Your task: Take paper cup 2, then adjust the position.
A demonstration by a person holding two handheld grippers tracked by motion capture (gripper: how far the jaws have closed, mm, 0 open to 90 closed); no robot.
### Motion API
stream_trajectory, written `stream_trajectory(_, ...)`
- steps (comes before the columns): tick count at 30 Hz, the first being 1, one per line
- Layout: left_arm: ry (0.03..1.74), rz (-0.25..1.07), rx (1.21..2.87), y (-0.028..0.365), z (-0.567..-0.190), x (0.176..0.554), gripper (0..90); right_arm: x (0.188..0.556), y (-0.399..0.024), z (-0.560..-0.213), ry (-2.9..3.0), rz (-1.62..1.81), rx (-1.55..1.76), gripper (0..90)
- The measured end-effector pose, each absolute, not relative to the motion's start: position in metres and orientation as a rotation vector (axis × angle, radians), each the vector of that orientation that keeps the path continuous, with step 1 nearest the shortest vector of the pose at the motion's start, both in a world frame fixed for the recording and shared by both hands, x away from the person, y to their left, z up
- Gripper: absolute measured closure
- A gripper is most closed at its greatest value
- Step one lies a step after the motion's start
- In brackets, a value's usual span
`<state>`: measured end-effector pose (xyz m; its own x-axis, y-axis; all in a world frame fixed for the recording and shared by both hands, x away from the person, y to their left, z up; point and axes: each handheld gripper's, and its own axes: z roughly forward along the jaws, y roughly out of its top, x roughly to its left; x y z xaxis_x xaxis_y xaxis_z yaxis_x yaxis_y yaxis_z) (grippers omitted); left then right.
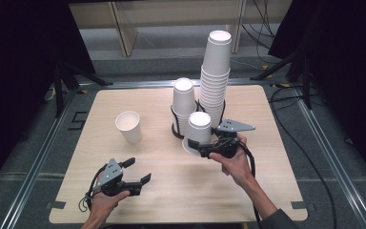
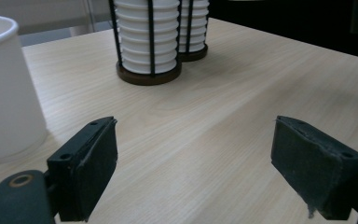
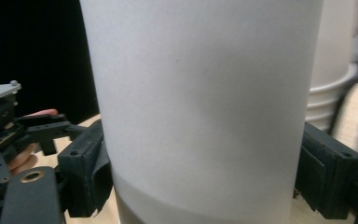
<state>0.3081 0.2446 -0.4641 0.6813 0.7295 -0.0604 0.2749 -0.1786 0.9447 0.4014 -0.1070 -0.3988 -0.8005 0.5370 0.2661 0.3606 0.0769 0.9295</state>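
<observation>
Held cup (image 3: pixel 205 107) hides its own base.

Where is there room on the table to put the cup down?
The wood between the lone cup and the left tongs is bare, and so is the near right corner of the table. It is crowded by the two cup racks, where the right tongs hold a cup.

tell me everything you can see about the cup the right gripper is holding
The cup is a plain white paper cup, tapered, with a rolled rim. It is mouth up and looks empty. It sits between the black jaws of the right gripper, whose pads press its lower wall from both sides. It is over the wooden table, just in front of two wire holders of stacked cups; whether its base touches the table is hard to tell. In the right gripper view its smooth matte wall shows no print, dents or stains.
</observation>
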Motion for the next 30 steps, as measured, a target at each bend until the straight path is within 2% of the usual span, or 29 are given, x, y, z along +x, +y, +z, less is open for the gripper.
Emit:
stream_trajectory(5,0.783,0.461,1.698,0.243,-0.465,0.309,14.3,0.396,-0.094,-0.402,2.232,1.850,0.877,17.7)
stream_trajectory(17,0.749,0.446,1.693,0.242,-0.462,0.306,14.2,0.384,-0.064,-0.407,2.323,1.884,0.800,17.7)
stream_trajectory(27,0.697,0.496,1.734,0.227,-0.461,0.304,14.2,0.380,-0.038,-0.415,2.353,1.889,0.743,17.8)
stream_trajectory(30,0.686,0.465,1.708,0.221,-0.462,0.305,14.2,0.377,-0.034,-0.417,2.383,1.894,0.758,17.8)
